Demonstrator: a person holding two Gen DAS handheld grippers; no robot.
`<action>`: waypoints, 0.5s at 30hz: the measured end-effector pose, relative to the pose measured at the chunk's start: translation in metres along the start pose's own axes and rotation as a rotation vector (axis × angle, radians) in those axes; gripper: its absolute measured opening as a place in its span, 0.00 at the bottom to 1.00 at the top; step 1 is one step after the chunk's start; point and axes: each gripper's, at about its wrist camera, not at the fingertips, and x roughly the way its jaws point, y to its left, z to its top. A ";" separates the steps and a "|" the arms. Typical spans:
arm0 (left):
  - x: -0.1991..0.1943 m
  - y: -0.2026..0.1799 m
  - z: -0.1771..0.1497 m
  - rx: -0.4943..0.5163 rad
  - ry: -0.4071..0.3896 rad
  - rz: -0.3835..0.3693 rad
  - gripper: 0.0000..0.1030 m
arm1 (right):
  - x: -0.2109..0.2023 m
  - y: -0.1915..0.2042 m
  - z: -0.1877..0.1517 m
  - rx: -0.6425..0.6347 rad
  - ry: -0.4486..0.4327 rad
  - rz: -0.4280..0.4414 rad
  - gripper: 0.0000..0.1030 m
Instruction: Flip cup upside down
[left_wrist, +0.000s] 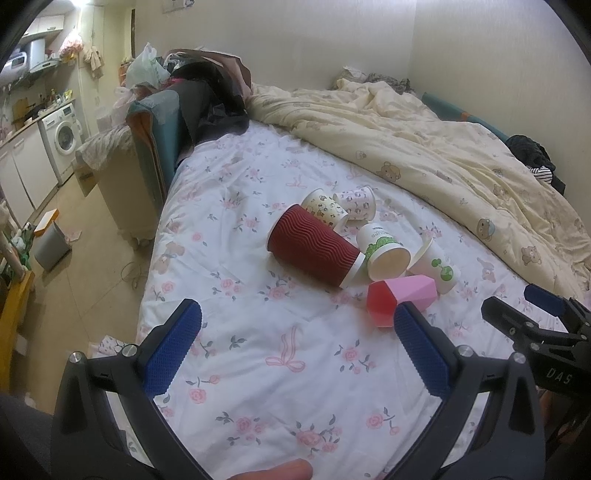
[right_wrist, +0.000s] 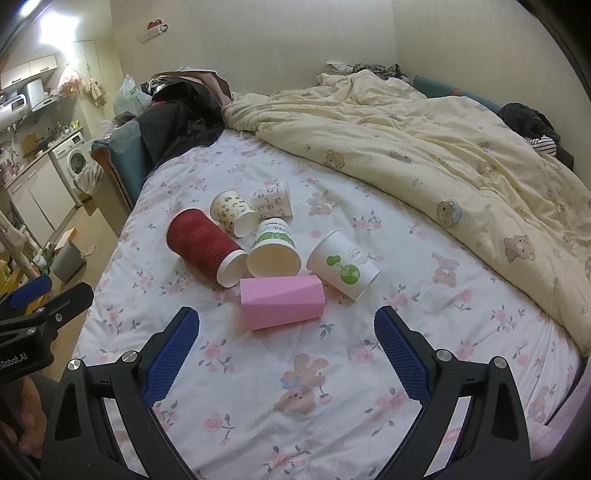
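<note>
Several cups lie on their sides in a cluster on the floral bed sheet. A red ribbed cup, a pink faceted cup, a white cup with a green planet print, a white cup with a green band and two small patterned cups lie together. My left gripper is open and empty, just short of the cups. My right gripper is open and empty, close in front of the pink cup.
A cream bear-print duvet is bunched over the far and right side of the bed. Dark clothes and bags pile at the bed's far left. The bed's left edge drops to a floor with a grey bin and a washing machine.
</note>
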 end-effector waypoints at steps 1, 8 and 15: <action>0.000 0.000 0.000 0.001 0.000 -0.002 1.00 | 0.000 0.000 0.000 0.000 -0.001 0.000 0.95; 0.001 -0.001 -0.001 0.001 -0.001 -0.004 1.00 | 0.000 0.000 0.000 0.006 -0.002 0.008 0.95; 0.001 -0.001 -0.002 0.000 0.000 -0.002 1.00 | -0.001 0.003 0.001 0.004 -0.002 0.014 0.95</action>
